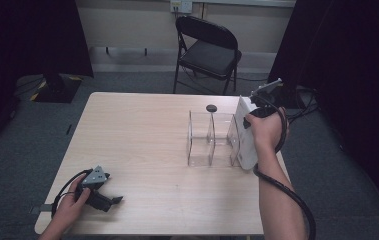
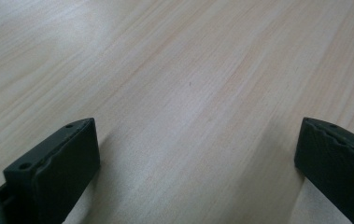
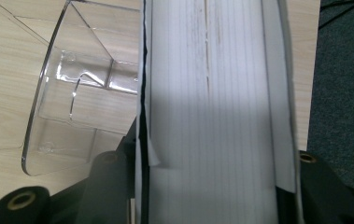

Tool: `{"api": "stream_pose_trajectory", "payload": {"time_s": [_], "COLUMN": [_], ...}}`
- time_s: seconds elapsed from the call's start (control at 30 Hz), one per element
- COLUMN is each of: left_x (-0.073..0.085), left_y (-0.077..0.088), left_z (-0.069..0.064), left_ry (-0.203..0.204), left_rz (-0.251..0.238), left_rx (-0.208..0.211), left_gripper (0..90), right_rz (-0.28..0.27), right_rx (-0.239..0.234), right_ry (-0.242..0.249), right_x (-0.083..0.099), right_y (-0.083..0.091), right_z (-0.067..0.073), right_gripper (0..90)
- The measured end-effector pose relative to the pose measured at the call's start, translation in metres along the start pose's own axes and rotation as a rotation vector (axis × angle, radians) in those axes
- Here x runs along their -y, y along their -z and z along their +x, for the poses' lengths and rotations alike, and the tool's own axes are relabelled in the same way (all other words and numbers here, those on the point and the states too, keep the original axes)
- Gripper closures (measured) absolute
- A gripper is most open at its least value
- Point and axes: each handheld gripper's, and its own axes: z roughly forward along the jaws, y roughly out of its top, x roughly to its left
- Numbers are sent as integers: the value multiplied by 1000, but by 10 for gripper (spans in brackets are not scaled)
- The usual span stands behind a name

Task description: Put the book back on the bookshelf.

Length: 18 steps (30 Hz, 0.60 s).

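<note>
White book (image 1: 245, 135) clamped in right tool (image 1: 253, 107), beside clear rack (image 1: 212, 142), not yet slotted; left tool (image 1: 108, 200) open, empty, resting on surface (image 1: 142, 150).

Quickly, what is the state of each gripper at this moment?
Left gripper: open, jaws wide apart, nothing between them, low over the light wooden table.
Right gripper: shut on the thick white book, beside the clear plastic divided rack.

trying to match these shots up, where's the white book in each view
High view: the white book stands on edge at the right end of the clear rack, held by the right claw.
Left gripper view: bare table between open jaws; the book isn't in it.
Right gripper view: its page edges run up the middle between the jaws.
Shared landmark: the pale wood tabletop.
</note>
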Motion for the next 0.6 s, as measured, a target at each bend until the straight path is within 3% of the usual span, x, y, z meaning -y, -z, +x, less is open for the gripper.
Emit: {"api": "stream_pose_trajectory", "payload": {"time_s": [0.27, 0.4, 0.5, 0.6], "left_x": [0, 0, 0, 0], "left_y": [0, 0, 0, 0], "left_z": [0, 0, 0, 0], "left_ry": [0, 1, 1, 1], "left_rz": [-1, -1, 0, 0], "left_rx": [-1, -1, -1, 0], "left_gripper": [0, 0, 0, 0], "right_rz": [-12, -11, 25, 21], "right_rx": [-1, -20, -40, -40], "right_ry": [7, -18, -48, -47], "right_x": [6, 9, 11, 13], "right_y": [-5, -2, 1, 3], "right_z": [-2, -5, -9, -10], "right_gripper": [505, 478, 454, 422]}}
